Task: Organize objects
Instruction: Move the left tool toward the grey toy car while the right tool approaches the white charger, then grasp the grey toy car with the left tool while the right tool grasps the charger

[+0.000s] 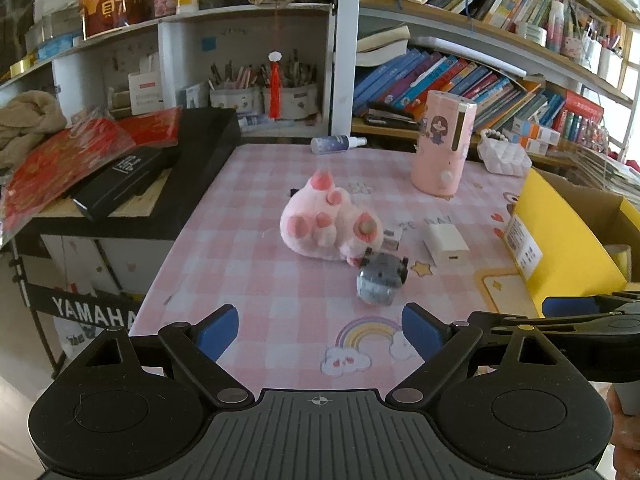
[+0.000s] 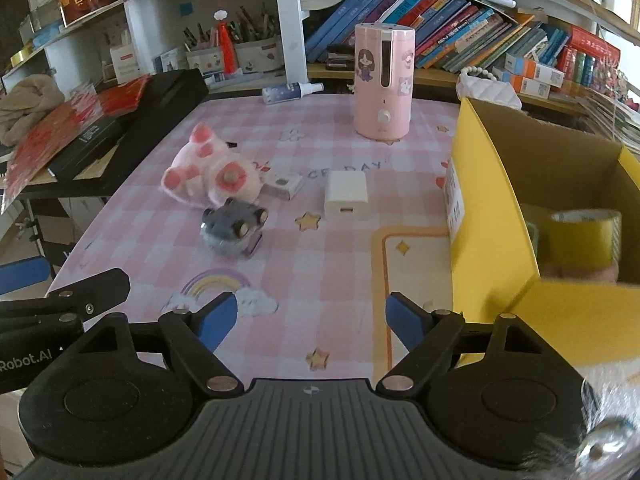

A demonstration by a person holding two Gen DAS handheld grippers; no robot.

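a: status of both tools?

b: i read the left gripper (image 1: 320, 330) as spread wide, nothing between its blue pads (image 1: 218, 334), sitting at the bottom centre of the left wrist view over the pink checked table (image 1: 256, 264). the right gripper (image 2: 311, 318) was likewise spread and empty, at the bottom centre of its own view.

a: location of the task items?

b: in the left wrist view, the pink plush paw (image 1: 320, 218) lay at frame centre, with the grey plush toy (image 1: 380, 280) touching its lower right edge. the white charger block (image 1: 446, 245) lay just right of them, and a small white box (image 1: 392, 240) sat between the charger and the paw. the pink humidifier (image 1: 442, 144) stood upright in the upper right of centre. a spray bottle (image 1: 336, 144) lay on its side at the table's far edge.

a: and the container?

b: in the right wrist view, the yellow cardboard box (image 2: 492, 200) filled the right side, open, with a roll of gold tape (image 2: 584, 236) inside it.
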